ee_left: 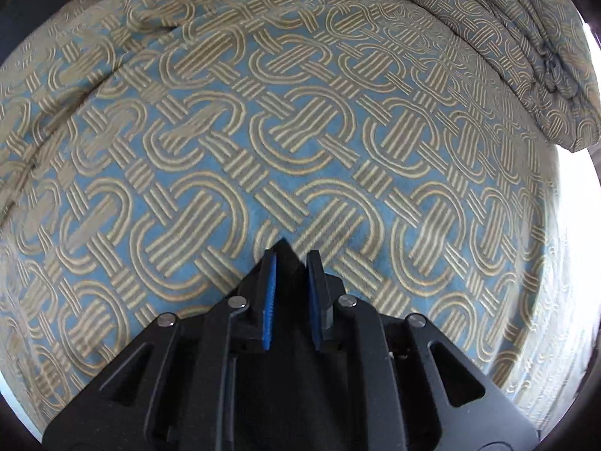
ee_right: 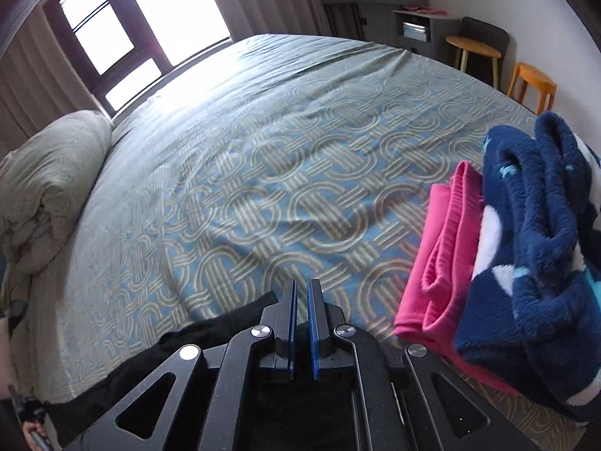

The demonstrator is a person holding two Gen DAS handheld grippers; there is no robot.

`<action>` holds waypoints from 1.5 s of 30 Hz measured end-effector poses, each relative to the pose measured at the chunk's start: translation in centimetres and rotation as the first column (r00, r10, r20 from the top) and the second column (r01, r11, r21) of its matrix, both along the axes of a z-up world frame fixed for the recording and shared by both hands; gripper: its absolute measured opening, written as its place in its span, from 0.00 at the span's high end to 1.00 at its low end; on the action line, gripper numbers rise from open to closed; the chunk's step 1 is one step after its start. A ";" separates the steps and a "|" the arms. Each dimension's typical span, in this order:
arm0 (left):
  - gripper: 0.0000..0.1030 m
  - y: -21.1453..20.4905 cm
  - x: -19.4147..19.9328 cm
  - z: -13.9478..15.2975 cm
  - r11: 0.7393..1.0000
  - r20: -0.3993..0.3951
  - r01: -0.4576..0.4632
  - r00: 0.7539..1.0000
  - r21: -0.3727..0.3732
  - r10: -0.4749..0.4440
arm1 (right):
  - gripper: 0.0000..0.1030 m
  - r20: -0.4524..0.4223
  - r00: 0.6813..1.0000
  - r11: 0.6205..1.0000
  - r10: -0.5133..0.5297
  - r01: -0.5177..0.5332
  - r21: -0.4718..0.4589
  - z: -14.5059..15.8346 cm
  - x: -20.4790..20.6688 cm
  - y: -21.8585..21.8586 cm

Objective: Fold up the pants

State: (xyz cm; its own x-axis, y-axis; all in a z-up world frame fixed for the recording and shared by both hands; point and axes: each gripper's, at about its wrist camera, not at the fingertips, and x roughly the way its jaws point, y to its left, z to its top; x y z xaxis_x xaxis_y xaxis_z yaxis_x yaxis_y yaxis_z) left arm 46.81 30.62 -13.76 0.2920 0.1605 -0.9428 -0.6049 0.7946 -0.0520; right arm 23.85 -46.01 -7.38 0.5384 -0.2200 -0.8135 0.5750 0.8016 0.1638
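Bedroom, bed (ee_right: 263, 120) wearing blue patterned cover. Black pants (ee_right: 157, 353) lying at near edge, still loose, unfolded. Left tongs (ee_left: 291, 263) pinching black fabric tip; right tongs (ee_right: 301, 293) closed together, grip on cloth unclear. Pink (ee_right: 439, 259) and navy (ee_right: 533, 248) garments sitting aside. Folding seemingly just starting.

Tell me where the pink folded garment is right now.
In the right wrist view the pink folded garment lies at the right on the patterned bedspread, against the navy fleece bundle.
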 end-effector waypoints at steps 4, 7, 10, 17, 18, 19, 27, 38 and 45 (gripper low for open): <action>0.71 1.1 -0.1 1.8 0.997 0.021 -0.005 1.000 0.073 0.004 | 0.89 -0.068 0.996 0.996 0.057 -0.061 -0.069 -1.2 -1.0 1.9; 0.61 2.1 -1.7 4.1 0.993 0.047 -0.012 0.999 0.118 0.006 | 0.84 -0.075 0.994 0.996 0.074 -0.078 -0.048 -1.9 -2.6 2.3; 0.59 0.5 -4.9 6.3 0.991 0.113 0.061 0.991 0.122 -0.074 | 0.77 -0.072 0.994 0.996 0.081 -0.084 -0.028 -2.3 -4.8 2.4; 0.45 -15.5 -15.4 7.6 0.819 0.267 0.568 0.804 -0.084 -0.531 | 0.65 -0.096 0.991 0.995 0.090 -0.093 -0.023 -3.6 -9.1 2.8; 0.44 -18.8 -17.1 6.8 0.755 0.274 0.643 0.754 -0.125 -0.597 | 0.60 -0.088 0.992 0.995 0.094 -0.096 -0.023 -3.5 -9.6 2.9; 0.44 -22.8 -19.1 5.5 0.666 0.271 0.721 0.691 -0.192 -0.670 | 0.55 -0.077 0.992 0.995 0.098 -0.100 -0.024 -3.4 -10.2 3.0; 0.44 -43.1 -26.9 1.6 0.199 0.287 0.956 0.257 -0.218 -0.923 | 0.40 -0.025 0.989 0.989 0.144 -0.144 -0.022 -3.0 -14.0 4.0; 0.44 -49.2 -25.7 0.4 0.245 0.220 0.966 0.256 -0.076 -0.941 | 0.38 0.057 0.965 0.963 0.257 -0.261 0.069 -4.3 -16.4 5.1; 0.44 -52.9 -25.6 0.3 0.273 0.211 0.961 0.274 -0.037 -0.938 | 0.27 0.141 0.971 0.953 0.193 -0.220 0.208 -5.6 -17.0 2.7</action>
